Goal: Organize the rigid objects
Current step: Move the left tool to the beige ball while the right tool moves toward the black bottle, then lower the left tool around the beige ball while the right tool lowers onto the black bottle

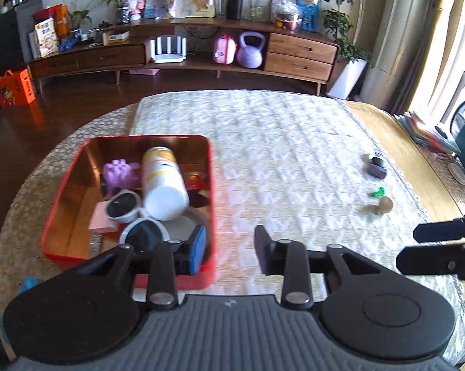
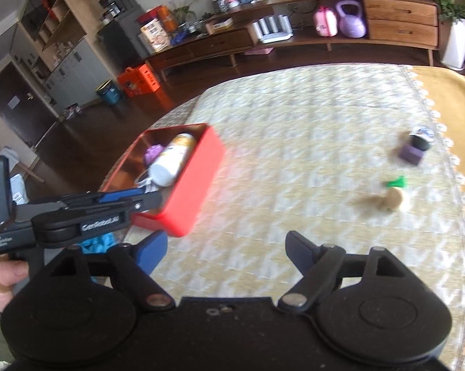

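A wide stretch of the quilted cream cloth on the bench [image 1: 282,160] lies free between the red rectangular metal tin [image 1: 59,216] at the left and three small things at the right: a purple block [image 1: 377,169], a green scrap [image 1: 377,192], a tan knob [image 1: 385,204].

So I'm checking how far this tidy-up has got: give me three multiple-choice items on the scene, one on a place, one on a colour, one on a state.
1. Where does the white bottle lie?
A. in the red tin
B. on the floor
C. on the wooden sideboard

2. What colour is the kettlebell on the sideboard's shelf?
A. black
B. purple
C. orange

3. How do the right gripper's jaws stand?
A. shut on the bottle
B. shut on a block
C. open, nothing between them

Answers: 1 A, it lies on its side among the other things in the tin. 2 B, pale purple beside a pink case. 3 C, only bare tablecloth shows between them.
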{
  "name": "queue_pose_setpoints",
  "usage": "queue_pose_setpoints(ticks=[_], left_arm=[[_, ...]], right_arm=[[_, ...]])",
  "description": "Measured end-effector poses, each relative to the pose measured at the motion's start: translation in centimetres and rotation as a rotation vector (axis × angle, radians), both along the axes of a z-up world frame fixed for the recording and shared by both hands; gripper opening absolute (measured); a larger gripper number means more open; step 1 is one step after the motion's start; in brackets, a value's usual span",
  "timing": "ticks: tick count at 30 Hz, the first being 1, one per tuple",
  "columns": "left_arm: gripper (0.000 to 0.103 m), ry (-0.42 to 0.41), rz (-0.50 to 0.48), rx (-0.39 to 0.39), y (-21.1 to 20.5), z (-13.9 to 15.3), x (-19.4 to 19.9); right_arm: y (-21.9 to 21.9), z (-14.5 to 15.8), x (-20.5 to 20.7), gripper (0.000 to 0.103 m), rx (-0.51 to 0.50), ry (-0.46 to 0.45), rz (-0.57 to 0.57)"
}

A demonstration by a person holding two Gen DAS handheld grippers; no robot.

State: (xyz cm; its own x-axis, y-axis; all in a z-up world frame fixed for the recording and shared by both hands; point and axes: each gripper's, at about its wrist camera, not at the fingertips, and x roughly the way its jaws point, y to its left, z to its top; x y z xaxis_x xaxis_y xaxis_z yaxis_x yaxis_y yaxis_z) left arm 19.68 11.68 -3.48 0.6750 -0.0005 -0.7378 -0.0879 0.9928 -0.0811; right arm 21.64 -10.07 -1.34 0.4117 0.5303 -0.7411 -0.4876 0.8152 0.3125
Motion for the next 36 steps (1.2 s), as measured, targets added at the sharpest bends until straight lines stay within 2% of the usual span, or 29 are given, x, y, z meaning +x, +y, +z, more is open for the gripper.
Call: queue_pose_setpoints(ticks=[1, 3, 6, 10, 13, 17, 21, 24, 27, 36], left_arm=[[0.063, -0.006, -0.01, 0.0, -0.8, 0.1, 0.1], [0.073, -0.034, -0.028, 0.006, -2.4, 0.3, 0.0], [0.073, -0.026, -0.066, 0.001, -4.6, 0.4, 0.6], [0.076, -0.02, -0.106, 0.007, -7.9, 0.0, 1.3], [0.081, -0.026, -0.136, 0.02, -10.2, -0.5, 1.7], [0.081, -0.025, -0.166, 0.03, -12.7, -1.1, 2.8], [0.081, -0.027, -0.19, 0.053, -14.9, -1.6, 4.1], [0.081, -0.03, -0.204, 0.043, -16.2, -2.1, 5.1], [0.081, -0.025, -0.216, 0.021, -17.2, -3.0, 6.1], [0.081, -0.003, -0.209, 0.014, -18.8, -6.1, 8.5]], right_arm=[[-1.0, 0.0, 0.2, 0.084, 0.003, -0.004, -0.009], [-3.0, -0.1, 0.5, 0.086, 0.001, -0.007, -0.04], [-6.2, 0.0, 1.2, 0.094, 0.005, -0.02, -0.082], [-9.6, 0.4, 1.7, 0.101, -0.042, -0.101, -0.156], [-11.7, 0.4, 2.5, 0.103, -0.073, -0.139, -0.195], [-14.1, 0.1, 3.7, 0.103, -0.09, -0.166, -0.242], [-15.7, 0.0, 5.9, 0.103, -0.124, -0.141, -0.282], [-16.9, -0.2, 8.2, 0.103, -0.1, -0.07, -0.307], [-17.7, -0.7, 10.1, 0.103, -0.069, -0.041, -0.333], [-17.1, -2.4, 14.5, 0.1, -0.05, 0.021, -0.346]])
